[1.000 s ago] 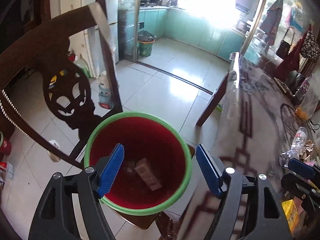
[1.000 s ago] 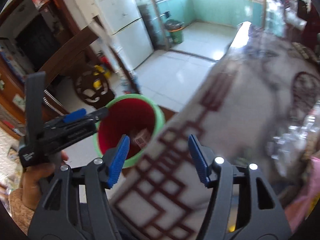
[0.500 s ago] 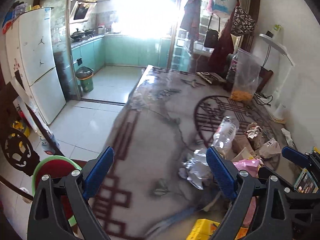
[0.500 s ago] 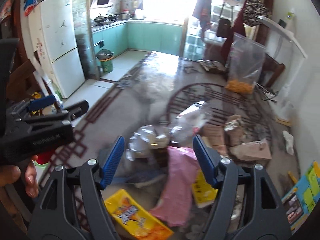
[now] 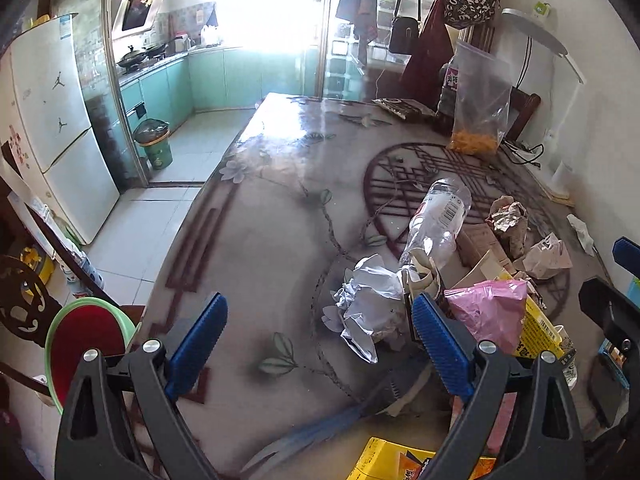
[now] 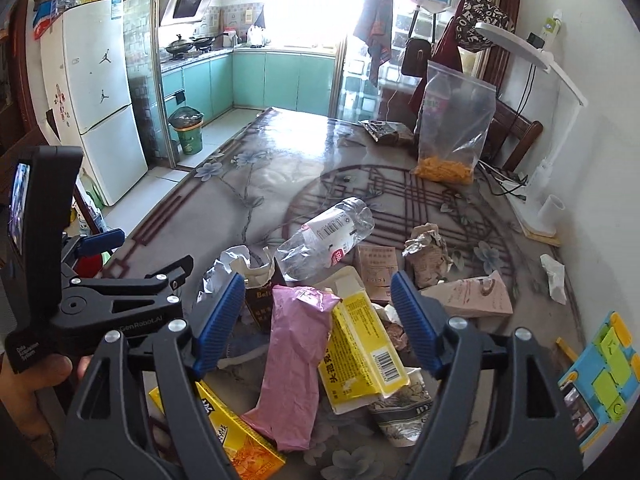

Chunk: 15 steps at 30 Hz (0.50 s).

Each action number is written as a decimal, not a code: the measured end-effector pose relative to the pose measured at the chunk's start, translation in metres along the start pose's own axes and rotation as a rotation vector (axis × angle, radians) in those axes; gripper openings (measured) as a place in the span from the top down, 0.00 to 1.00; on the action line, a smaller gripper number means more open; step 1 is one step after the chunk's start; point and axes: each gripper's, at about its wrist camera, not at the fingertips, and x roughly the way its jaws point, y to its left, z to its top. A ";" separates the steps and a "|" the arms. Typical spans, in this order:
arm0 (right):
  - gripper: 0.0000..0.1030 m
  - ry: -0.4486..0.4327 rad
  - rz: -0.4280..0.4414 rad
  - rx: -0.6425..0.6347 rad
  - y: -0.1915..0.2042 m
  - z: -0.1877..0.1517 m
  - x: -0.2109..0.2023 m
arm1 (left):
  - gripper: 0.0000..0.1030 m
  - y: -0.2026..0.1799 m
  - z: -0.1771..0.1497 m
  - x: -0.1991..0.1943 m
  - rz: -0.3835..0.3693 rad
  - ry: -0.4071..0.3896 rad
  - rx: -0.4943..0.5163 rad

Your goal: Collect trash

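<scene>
Both grippers hang over a cluttered counter (image 5: 280,208), each pointing down at a heap of trash. The left gripper (image 5: 320,340) stands wide, its jaws having just been opening, with nothing between its blue pads (image 5: 196,344); crumpled foil (image 5: 368,304) lies just ahead of its right pad. To its lower left, off the counter's edge, sits the red bin (image 5: 84,332) with a green rim. The right gripper (image 6: 318,316) is partly spread, its jaws also just opening, and grips nothing; a pink bag (image 6: 296,352) and a yellow box (image 6: 360,348) lie on the counter between and below its pads. Just beyond them a clear bottle (image 6: 328,236) lies on its side, with a brown carton (image 6: 376,272) and crumpled paper (image 6: 426,256) to its right. A second yellow packet (image 6: 236,436) lies under the right gripper's left arm. A hand (image 6: 36,376) grips the left gripper's handle.
</scene>
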 end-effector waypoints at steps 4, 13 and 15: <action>0.28 0.019 0.007 0.002 -0.001 -0.004 0.005 | 0.13 0.000 -0.003 0.005 0.001 0.015 0.010; 0.21 0.236 0.046 0.064 -0.041 -0.027 0.062 | 0.13 0.001 -0.002 0.002 0.059 -0.010 0.051; 0.21 0.281 0.030 0.087 -0.050 -0.035 0.074 | 0.13 0.003 -0.001 0.002 0.075 -0.015 0.054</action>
